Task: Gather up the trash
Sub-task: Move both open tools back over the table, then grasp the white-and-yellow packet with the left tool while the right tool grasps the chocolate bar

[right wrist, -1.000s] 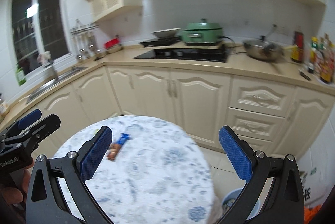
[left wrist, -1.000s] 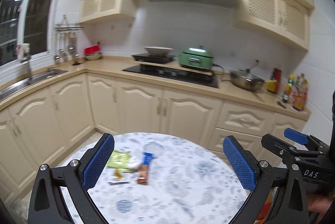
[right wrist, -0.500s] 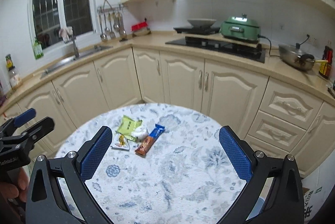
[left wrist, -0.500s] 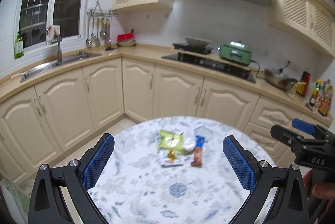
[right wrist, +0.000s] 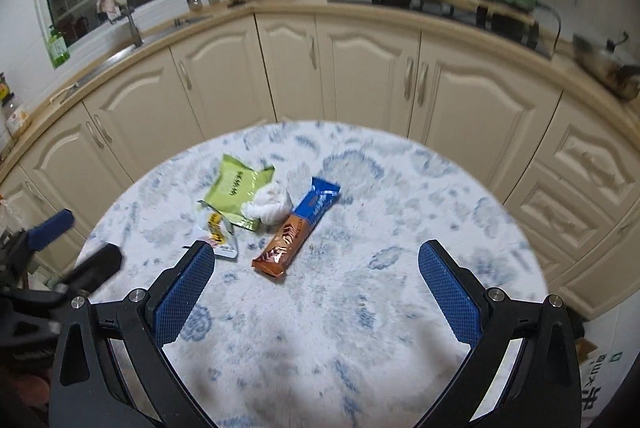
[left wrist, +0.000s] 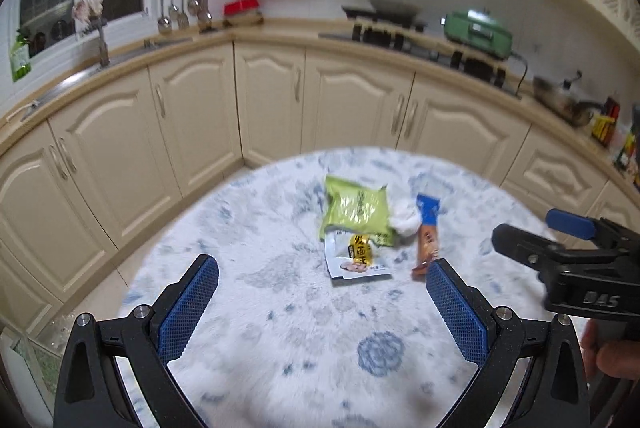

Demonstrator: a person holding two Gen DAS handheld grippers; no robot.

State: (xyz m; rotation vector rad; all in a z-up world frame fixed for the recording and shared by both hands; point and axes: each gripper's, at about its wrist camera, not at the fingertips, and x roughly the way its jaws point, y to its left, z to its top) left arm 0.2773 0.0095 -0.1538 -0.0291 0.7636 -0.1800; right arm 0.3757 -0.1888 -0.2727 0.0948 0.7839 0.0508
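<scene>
On a round, blue-patterned tabletop (right wrist: 400,188) lies a cluster of trash: a green packet (right wrist: 234,190), crumpled white tissue (right wrist: 270,206), a small white-and-yellow wrapper (left wrist: 358,256) and a blue-and-brown snack bar wrapper (right wrist: 298,228). The right claw (right wrist: 316,292), wide open and empty, has the bar at 12 o'clock. The left claw (left wrist: 322,308), equally open and empty, faces the cluster at 12 o'clock. Motion blur hides the wrapper print.

Blue-floral white table (right wrist: 360,308), lime-green packet (right wrist: 234,188), blue-brown wrapper (right wrist: 298,224) — cream cabinets (right wrist: 360,68)
</scene>
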